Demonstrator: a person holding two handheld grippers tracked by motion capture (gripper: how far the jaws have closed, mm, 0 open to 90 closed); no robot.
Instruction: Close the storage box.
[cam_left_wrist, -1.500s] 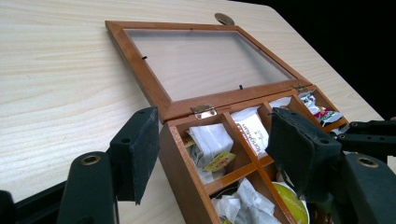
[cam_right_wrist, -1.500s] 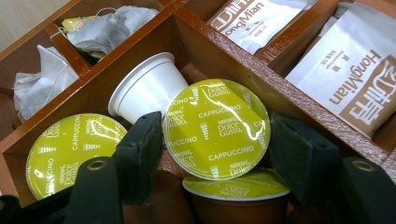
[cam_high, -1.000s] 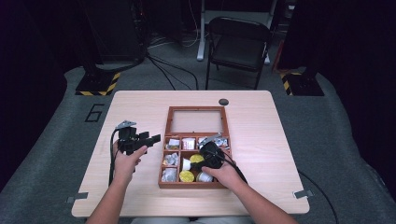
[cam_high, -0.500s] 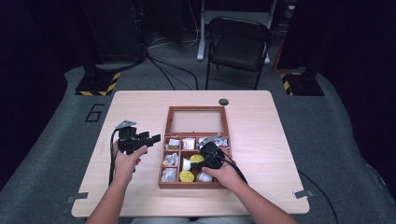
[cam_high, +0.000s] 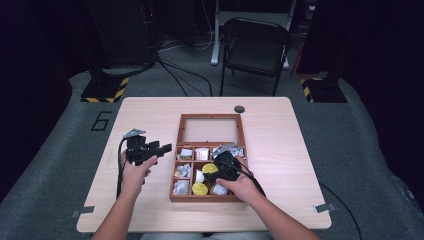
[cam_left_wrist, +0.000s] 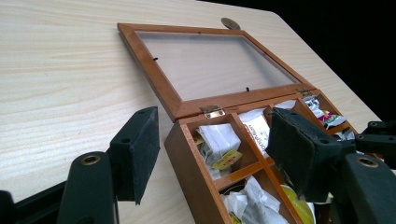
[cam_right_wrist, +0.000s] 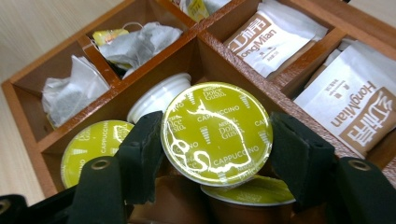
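A brown wooden box (cam_high: 205, 198) lies open on the table, its glass lid (cam_high: 210, 130) folded flat behind it. Its compartments hold tea bags (cam_right_wrist: 135, 44), white sachets (cam_right_wrist: 275, 39) and yellow-green coffee capsules. My right gripper (cam_high: 214, 170) reaches into the middle column and is shut on one capsule (cam_right_wrist: 215, 126), lifted slightly over another capsule (cam_right_wrist: 91, 147) and a white one (cam_right_wrist: 159, 95). My left gripper (cam_high: 161, 149) hovers just left of the box, open; in its own view (cam_left_wrist: 212, 140) the box's near corner (cam_left_wrist: 187, 140) shows beyond its jaws, untouched.
A small dark round disc (cam_high: 239, 109) lies on the table behind the lid. A black folding chair (cam_high: 255, 47) stands past the far edge. Bare light wood tabletop (cam_high: 280, 145) surrounds the box on both sides.
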